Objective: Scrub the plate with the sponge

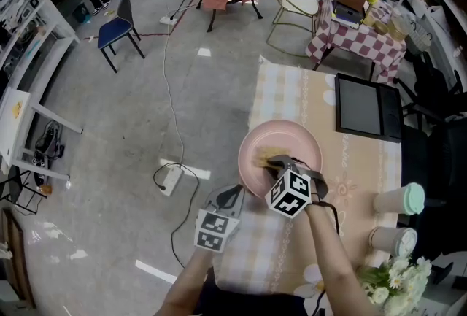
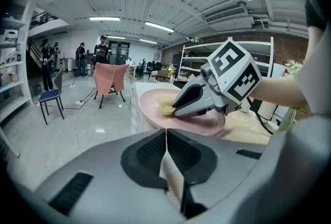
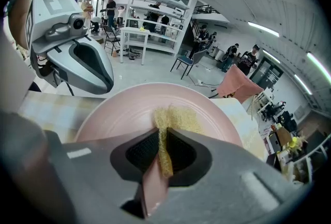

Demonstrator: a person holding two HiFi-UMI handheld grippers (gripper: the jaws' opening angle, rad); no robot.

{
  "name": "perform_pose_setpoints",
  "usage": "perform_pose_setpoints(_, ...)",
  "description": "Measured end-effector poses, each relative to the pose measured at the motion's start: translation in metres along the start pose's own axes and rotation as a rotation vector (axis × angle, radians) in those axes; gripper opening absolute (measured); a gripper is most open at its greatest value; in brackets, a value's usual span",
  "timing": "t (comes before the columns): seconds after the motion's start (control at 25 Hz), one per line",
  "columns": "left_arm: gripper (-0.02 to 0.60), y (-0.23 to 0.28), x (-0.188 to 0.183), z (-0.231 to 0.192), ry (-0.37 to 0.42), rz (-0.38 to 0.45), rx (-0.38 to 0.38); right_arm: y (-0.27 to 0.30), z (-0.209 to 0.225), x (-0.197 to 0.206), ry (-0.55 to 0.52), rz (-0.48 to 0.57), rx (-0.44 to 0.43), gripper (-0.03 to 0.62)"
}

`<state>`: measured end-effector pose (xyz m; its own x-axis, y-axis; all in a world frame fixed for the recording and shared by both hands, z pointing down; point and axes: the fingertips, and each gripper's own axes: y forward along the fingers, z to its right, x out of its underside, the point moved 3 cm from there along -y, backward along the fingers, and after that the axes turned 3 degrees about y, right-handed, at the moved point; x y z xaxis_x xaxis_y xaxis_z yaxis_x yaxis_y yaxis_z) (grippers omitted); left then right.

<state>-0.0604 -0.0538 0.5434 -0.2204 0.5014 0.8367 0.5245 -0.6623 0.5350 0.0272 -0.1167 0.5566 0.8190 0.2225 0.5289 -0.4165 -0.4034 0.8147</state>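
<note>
Head view: the pink plate [image 1: 292,138] lies at frame centre, near the table [image 1: 357,161]'s left edge, with open floor further left. The right gripper [image 1: 274,163] pinches the sponge [image 1: 265,156] on the plate. The left gripper [image 1: 233,195] is just beside the lower-left rim.

Left gripper view: its jaws meet on nothing, with the plate ahead.

Right gripper view: the jaws clamp the yellow sponge mid-plate, with bare pink surface around it.

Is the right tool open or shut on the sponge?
Shut on the sponge: the right tool has its jaws pinching the yellow pad, which rests on the pink plate.
</note>
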Motion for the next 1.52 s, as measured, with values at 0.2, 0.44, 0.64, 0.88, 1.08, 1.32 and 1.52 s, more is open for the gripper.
perform_pose_setpoints(0.2, 0.017, 0.001, -0.001, 0.002, 0.002, -0.001, 0.010, -0.002, -0.006, 0.000, 0.005, 0.004, -0.003, 0.046)
perform_pose_setpoints(0.44, 0.017, 0.001, 0.000, 0.005, 0.008, -0.002, 0.018, -0.005, -0.012, 0.002, 0.006, -0.001, -0.008, 0.046)
perform_pose_setpoints(0.64, 0.017, 0.001, 0.000, 0.007, 0.012, -0.002, 0.022, -0.007, -0.018, 0.003, 0.011, -0.011, -0.021, 0.046)
perform_pose_setpoints(0.88, 0.017, 0.001, 0.003, 0.009, 0.010, -0.005, 0.024, -0.009, -0.023, 0.004, 0.009, -0.020, -0.046, 0.046)
perform_pose_setpoints(1.08, 0.017, 0.000, 0.002, 0.011, 0.010, -0.008, 0.026, -0.012, -0.029, 0.003, 0.004, -0.029, -0.081, 0.046)
perform_pose_setpoints(1.32, 0.017, 0.002, 0.002, 0.014, 0.014, -0.008, 0.028, -0.015, -0.038, 0.003, 0.003, -0.028, -0.129, 0.046)
perform_pose_setpoints(1.52, 0.017, 0.002, 0.003, 0.017, 0.017, -0.012, 0.029, -0.017, -0.042, 0.003, 0.005, -0.033, -0.149, 0.046)
